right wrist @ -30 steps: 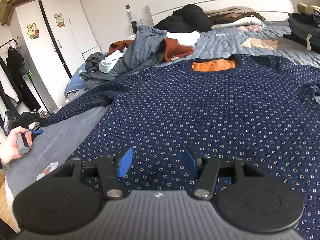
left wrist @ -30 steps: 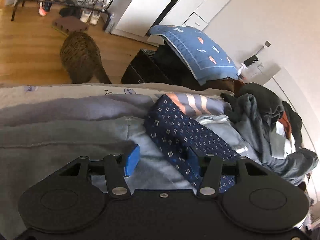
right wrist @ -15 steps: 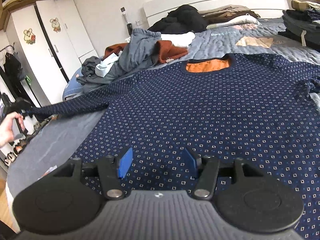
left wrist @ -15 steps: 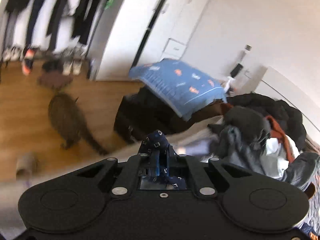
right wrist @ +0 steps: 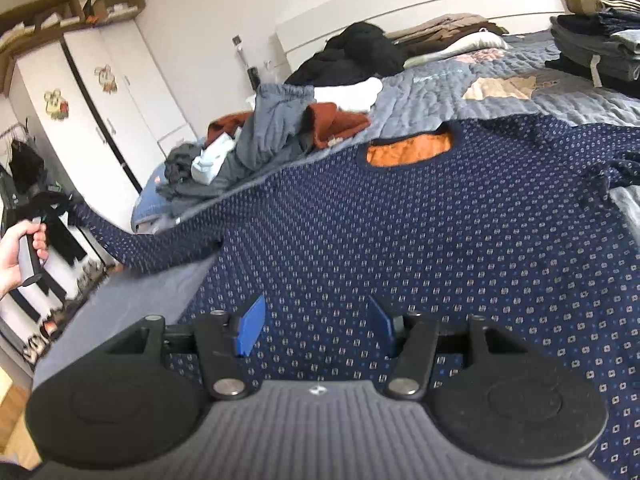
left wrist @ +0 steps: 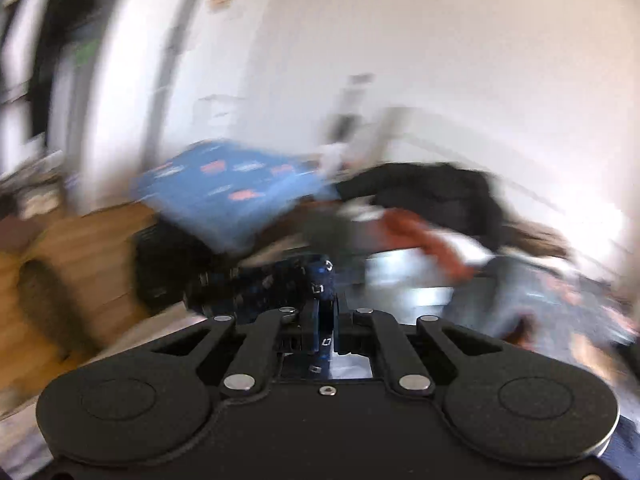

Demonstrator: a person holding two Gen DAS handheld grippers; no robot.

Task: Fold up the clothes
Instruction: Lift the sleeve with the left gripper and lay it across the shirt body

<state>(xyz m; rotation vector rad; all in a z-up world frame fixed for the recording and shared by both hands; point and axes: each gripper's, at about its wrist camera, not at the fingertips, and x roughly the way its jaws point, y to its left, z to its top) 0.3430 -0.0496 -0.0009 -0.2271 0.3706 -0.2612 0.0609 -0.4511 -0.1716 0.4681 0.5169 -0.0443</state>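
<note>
Blur: the left wrist view is smeared by motion; only the left gripper [left wrist: 325, 322] and the cloth in it read sharply.
Left gripper: clenched on the sleeve end [left wrist: 320, 276] of the navy patterned sweater [right wrist: 420, 240]; its fingertips are buried in the fabric.
Sleeve: from the right wrist view it stretches taut off the bed's edge toward the person's hand [right wrist: 18, 254], cut by the frame edge.
Sweater body: lies flat on the grey bed cover [right wrist: 460, 100], orange lining showing at the neck; its far sleeve is bunched at the right edge.
Right gripper [right wrist: 316, 326]: released, blue pads spread just over the sweater's hem; contact cannot be told.
Surroundings: a heap of unfolded clothes [right wrist: 272, 136] beside the sweater's shoulder, a folded stack [right wrist: 600, 52] at the far right, a white wardrobe [right wrist: 100, 120] behind.
</note>
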